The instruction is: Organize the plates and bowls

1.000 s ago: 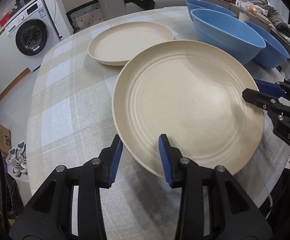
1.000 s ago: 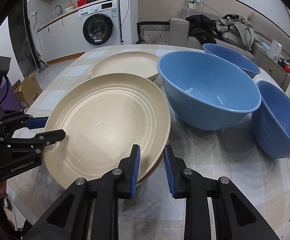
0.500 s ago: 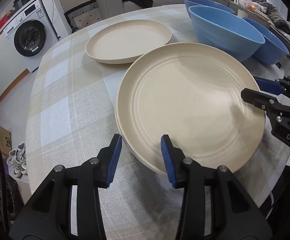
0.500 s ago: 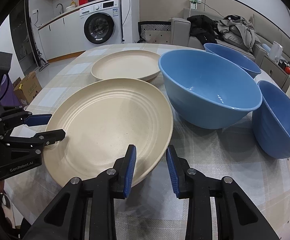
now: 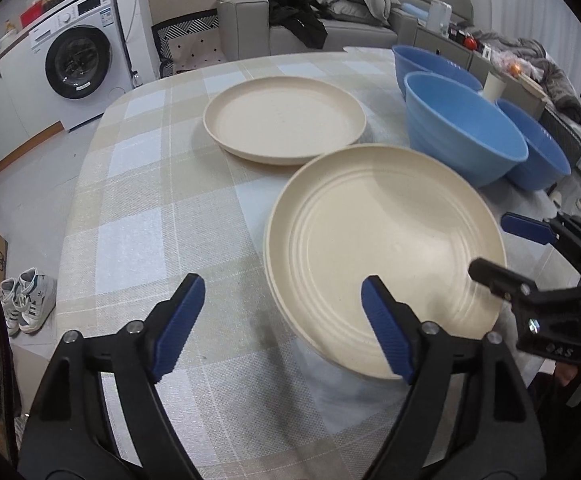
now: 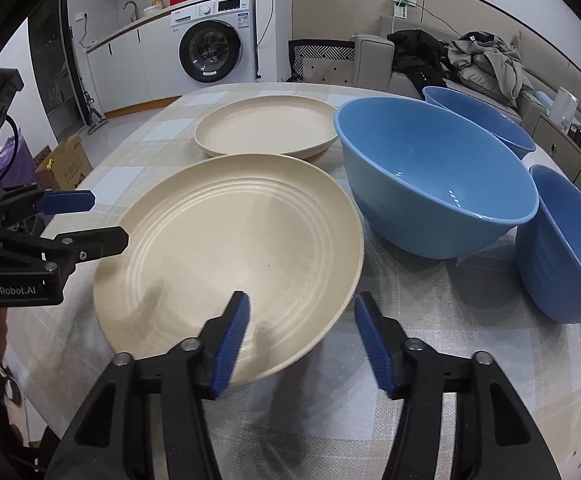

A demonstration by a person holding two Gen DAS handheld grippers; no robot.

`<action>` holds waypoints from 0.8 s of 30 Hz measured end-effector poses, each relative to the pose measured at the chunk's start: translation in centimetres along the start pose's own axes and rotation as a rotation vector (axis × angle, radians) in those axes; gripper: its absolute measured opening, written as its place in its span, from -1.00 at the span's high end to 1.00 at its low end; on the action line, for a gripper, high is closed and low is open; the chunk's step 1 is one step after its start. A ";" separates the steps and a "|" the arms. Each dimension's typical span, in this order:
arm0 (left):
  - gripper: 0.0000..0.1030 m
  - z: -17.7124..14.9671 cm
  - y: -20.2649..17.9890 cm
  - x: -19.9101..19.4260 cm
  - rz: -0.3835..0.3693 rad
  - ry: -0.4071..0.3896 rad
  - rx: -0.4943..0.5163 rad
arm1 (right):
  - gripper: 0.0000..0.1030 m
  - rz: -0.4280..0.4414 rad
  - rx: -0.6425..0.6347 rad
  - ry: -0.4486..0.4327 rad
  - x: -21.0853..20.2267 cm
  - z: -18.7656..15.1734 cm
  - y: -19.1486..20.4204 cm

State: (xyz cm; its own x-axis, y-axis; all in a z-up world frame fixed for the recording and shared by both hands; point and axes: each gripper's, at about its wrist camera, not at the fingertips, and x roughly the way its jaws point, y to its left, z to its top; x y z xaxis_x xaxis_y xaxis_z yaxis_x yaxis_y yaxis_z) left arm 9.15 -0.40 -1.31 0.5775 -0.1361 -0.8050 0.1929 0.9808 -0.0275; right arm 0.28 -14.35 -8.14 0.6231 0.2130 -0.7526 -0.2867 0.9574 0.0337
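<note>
Though beside the plate (image 5: 382, 240), both jaws wide.

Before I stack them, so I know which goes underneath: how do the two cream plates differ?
The near plate looks wider and shallower, with raised concentric rings, while the far plate has a smooth flat floor and a steeper upturned rim. The near plate sits between both open tongs, left and right; the far plate lies beyond their reach for now. Both are round, cream, speckled, empty and upright on the checked tablecloth.
</note>
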 end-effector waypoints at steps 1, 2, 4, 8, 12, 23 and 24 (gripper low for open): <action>-0.54 0.1 0.3 -0.3 -0.005 -0.002 -0.014 | -0.59 0.011 0.003 -0.015 -0.4 0.2 0.0; -0.54 0.2 0.5 -0.5 -0.010 -0.005 -0.030 | -0.64 0.022 0.004 -0.029 -0.8 0.3 0.0; -0.55 0.4 0.9 -1.2 -0.015 -0.014 -0.053 | -0.74 0.034 0.008 -0.054 -1.7 0.6 -0.3; -0.76 0.8 1.0 -2.7 -0.007 -0.055 -0.064 | -0.95 0.060 0.018 -0.106 -3.4 1.6 -0.6; -0.97 1.1 1.2 -4.4 0.006 -0.103 -0.077 | -0.99 0.090 0.018 -0.159 -5.2 2.9 -0.9; -0.97 3.0 1.6 -6.2 0.016 -0.151 -0.118 | -0.99 0.135 0.039 -0.226 -8.1 6.8 -1.3; -0.97 3.3 1.6 -6.3 0.022 -0.153 -0.115 | -0.99 0.139 0.045 -0.229 -8.3 7.1 -1.5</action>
State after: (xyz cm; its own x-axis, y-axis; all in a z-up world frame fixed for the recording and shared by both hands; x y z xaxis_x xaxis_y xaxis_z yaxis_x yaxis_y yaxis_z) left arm 8.43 1.57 5.69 0.6962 -0.1257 -0.7067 0.0921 0.9921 -0.0857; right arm 0.75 -16.17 2.74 0.7295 0.3771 -0.5706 -0.3522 0.9223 0.1592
